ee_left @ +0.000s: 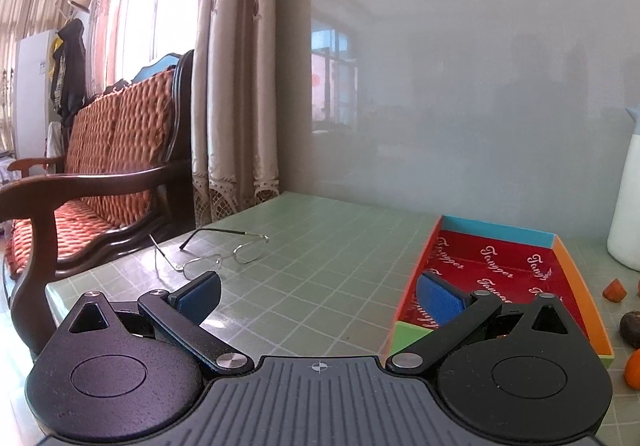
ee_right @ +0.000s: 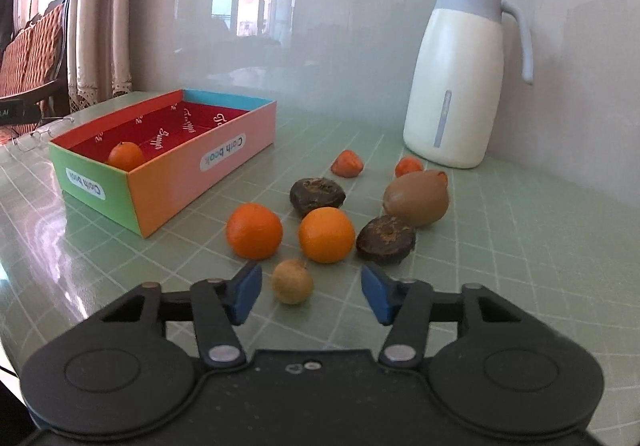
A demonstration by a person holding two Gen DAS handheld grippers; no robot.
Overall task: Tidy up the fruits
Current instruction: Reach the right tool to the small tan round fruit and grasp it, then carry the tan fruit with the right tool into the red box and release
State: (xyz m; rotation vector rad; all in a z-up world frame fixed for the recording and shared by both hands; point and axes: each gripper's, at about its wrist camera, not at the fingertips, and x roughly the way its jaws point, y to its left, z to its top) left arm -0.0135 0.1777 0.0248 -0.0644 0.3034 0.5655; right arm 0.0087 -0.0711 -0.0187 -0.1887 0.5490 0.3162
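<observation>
A colourful open box (ee_right: 224, 141) with a red lining stands on the green table and holds one orange (ee_right: 126, 155). To its right lie two oranges (ee_right: 254, 232) (ee_right: 327, 234), two dark brown fruits (ee_right: 317, 195) (ee_right: 386, 240), a brown kiwi (ee_right: 416, 199), two small orange pieces (ee_right: 347, 163) (ee_right: 408, 166) and a small tan longan (ee_right: 292, 282). My right gripper (ee_right: 312, 292) is open, with the longan between its fingertips. My left gripper (ee_left: 320, 296) is open and empty, its right finger over the box (ee_left: 576, 278).
A white thermos jug (ee_right: 460, 85) stands at the back right by the glossy wall. A pair of glasses (ee_left: 216, 252) lies near the table's left edge. A wooden sofa with orange cushions (ee_left: 112, 149) stands beyond that edge.
</observation>
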